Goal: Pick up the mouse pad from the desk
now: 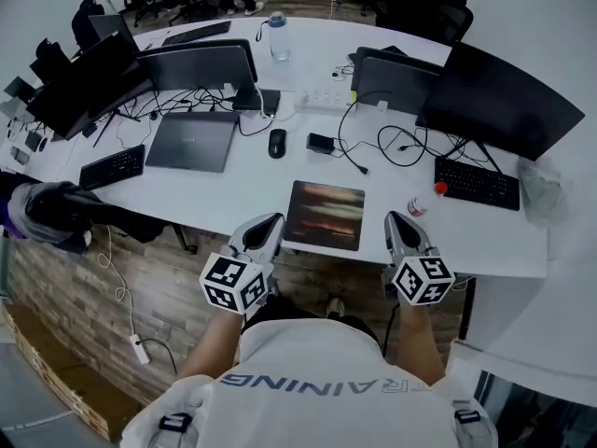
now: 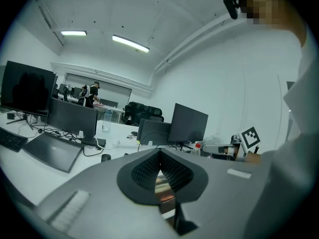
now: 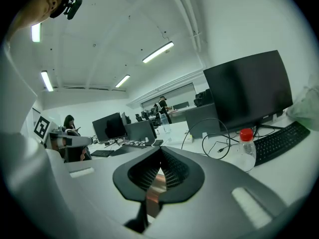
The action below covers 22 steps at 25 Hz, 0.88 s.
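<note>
The mouse pad is a dark rectangle with a streaky print. It lies flat on the white desk, close to the front edge. My left gripper hovers at the pad's left side, jaws shut and holding nothing. My right gripper sits off the pad's right side, also shut and empty. In the left gripper view the left gripper has its jaws meeting, with a strip of the mouse pad showing below them. The right gripper view shows the right gripper the same way, with the mouse pad showing under its jaws.
A small red-capped bottle stands just right of the pad, near my right gripper. Behind the pad are a black mouse, a closed laptop, loose cables and two keyboards. Monitors line the back.
</note>
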Each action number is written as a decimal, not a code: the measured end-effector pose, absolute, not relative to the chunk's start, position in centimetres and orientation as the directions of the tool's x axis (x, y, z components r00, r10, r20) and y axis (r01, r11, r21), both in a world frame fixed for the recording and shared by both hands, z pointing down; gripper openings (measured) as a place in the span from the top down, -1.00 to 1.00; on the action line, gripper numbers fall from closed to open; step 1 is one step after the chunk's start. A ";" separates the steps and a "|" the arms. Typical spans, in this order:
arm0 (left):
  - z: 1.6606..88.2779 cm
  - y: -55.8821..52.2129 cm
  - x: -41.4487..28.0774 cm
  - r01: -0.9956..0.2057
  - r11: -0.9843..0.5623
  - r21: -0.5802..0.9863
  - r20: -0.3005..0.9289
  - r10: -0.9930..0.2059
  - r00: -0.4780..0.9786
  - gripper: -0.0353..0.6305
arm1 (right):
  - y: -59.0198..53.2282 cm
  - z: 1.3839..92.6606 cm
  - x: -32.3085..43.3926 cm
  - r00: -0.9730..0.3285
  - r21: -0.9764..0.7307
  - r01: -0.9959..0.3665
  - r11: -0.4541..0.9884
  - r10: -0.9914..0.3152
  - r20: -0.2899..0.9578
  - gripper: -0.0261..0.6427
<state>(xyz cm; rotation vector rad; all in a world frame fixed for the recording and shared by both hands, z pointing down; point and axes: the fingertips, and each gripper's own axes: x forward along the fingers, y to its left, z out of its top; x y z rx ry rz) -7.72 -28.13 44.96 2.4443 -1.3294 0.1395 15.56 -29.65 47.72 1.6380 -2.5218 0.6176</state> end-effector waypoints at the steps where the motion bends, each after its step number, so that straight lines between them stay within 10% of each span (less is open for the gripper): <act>1: 45.0 -28.8 -8.3 -0.820 -0.510 0.262 0.252 -0.783 0.568 0.89 | -29.8 47.6 14.9 -0.415 -0.287 -0.897 0.337 -0.867 0.277 0.89; 20: 47.0 -31.8 -10.0 -0.734 -0.597 0.322 0.305 -0.669 0.678 0.89 | -30.3 50.7 12.2 -0.304 -0.207 -0.950 0.232 -0.836 0.457 0.87; 22: 47.4 -31.4 -9.0 -0.734 -0.595 0.326 0.317 -0.663 0.678 0.89 | -30.2 52.7 12.5 -0.314 -0.186 -0.949 0.253 -0.793 0.522 0.55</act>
